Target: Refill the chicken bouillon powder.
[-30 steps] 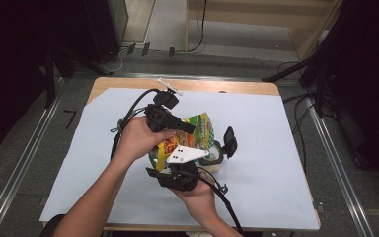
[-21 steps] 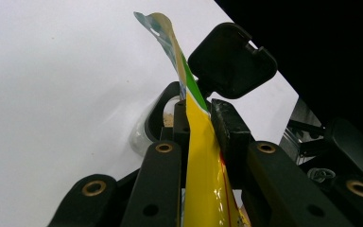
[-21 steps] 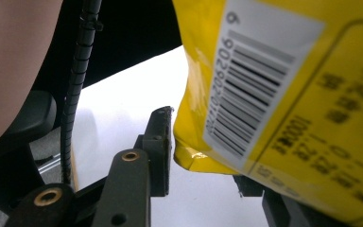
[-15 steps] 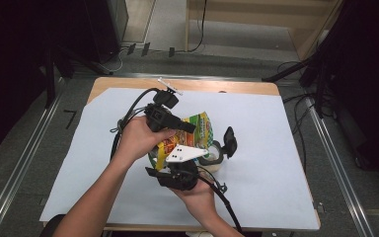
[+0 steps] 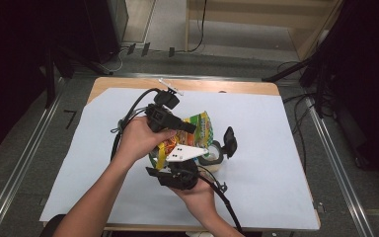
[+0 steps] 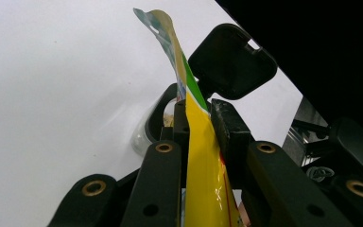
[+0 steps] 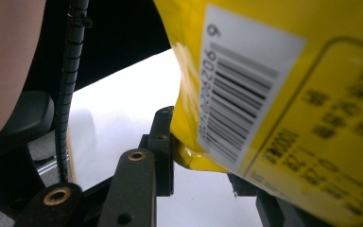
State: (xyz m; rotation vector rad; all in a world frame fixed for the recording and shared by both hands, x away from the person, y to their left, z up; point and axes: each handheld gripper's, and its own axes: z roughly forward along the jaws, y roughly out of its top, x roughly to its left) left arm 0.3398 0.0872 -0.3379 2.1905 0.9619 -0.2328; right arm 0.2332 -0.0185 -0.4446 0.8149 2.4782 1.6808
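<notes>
Snack bag (image 5: 197, 129), yellow and green, hangs between both grippers above the white sheet (image 5: 276, 148) on the table. From where I stand, the left gripper (image 6: 196, 123) pinches the bag's edge tight between its pads. The right gripper (image 7: 203, 156) clamps the bag's lower corner beside the barcode (image 7: 238, 99). Just beneath, a clear jar (image 5: 212, 155) stands with its black flip lid (image 5: 229, 141) open.
</notes>
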